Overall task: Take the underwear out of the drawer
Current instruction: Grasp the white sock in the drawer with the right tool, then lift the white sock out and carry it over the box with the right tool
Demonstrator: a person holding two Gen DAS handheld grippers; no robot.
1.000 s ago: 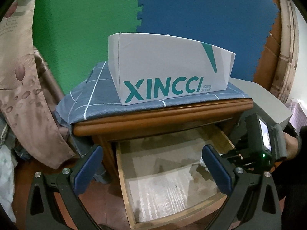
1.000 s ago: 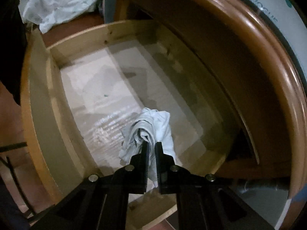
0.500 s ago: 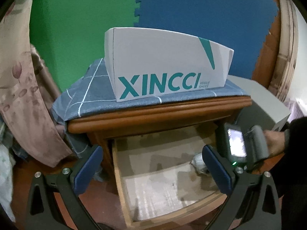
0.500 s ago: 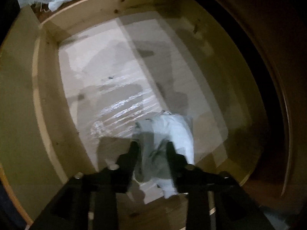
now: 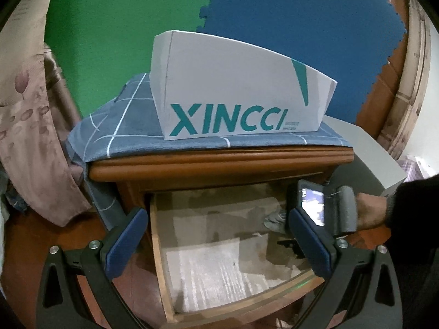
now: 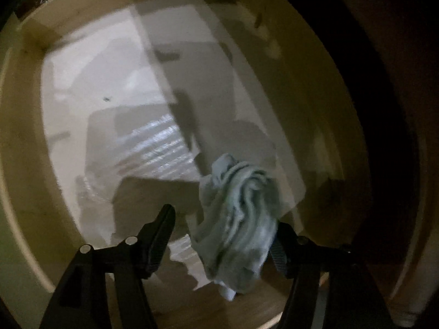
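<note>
One piece of underwear (image 6: 238,219), pale and crumpled, lies on the drawer (image 5: 159,246) floor near its right wall. My right hand-held gripper (image 6: 225,233) points down into the drawer w/ jaws just spreading apart; the cloth sits between them, against the right finger (image 6: 279,249), left finger clear of it. My left hand-held gripper (image 5: 219,235) hovers over the drawer front, jaws wide apart, nothing in them. XINCCI box (image 5: 236,90) sits on the nightstand (image 5: 219,164) top.
</note>
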